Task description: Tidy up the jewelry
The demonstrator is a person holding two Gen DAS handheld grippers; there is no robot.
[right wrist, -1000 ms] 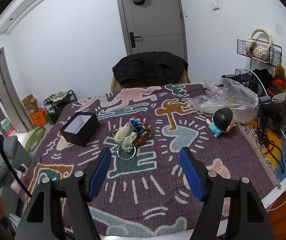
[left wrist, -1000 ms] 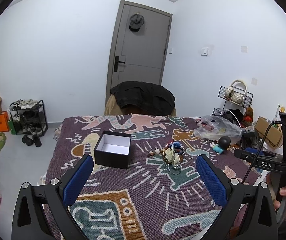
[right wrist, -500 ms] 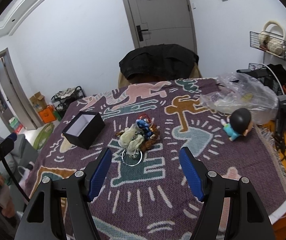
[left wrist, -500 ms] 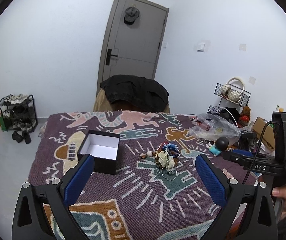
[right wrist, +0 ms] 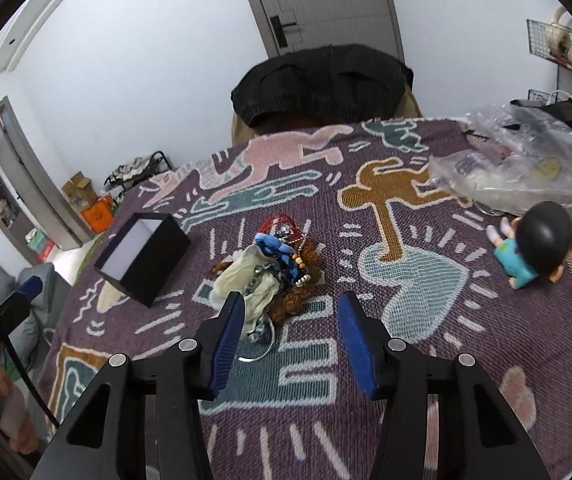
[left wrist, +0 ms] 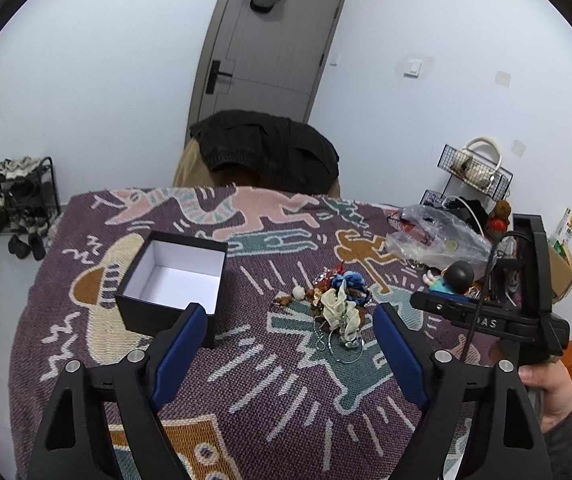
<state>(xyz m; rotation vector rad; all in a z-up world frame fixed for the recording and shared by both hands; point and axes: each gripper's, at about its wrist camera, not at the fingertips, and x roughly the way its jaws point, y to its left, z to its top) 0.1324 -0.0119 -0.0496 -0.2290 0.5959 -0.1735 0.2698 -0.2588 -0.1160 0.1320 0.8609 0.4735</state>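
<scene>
Jewelry (right wrist: 272,270) lies in one tangled pile near the middle of the patterned blanket (right wrist: 366,412): a cream cloth piece, a blue braided band, brown beads, red cord and a thin wire ring. To the left of the pile, a little apart, stands the black box (right wrist: 142,258), open, with a white inside. To the right of the pile, well apart, a small doll (right wrist: 534,240) lies beside a plastic bag (right wrist: 522,168). The right gripper (right wrist: 290,320) hovers just before the pile, fingers spread, empty. The left gripper (left wrist: 290,332) also has its fingers apart, nothing between them.
</scene>
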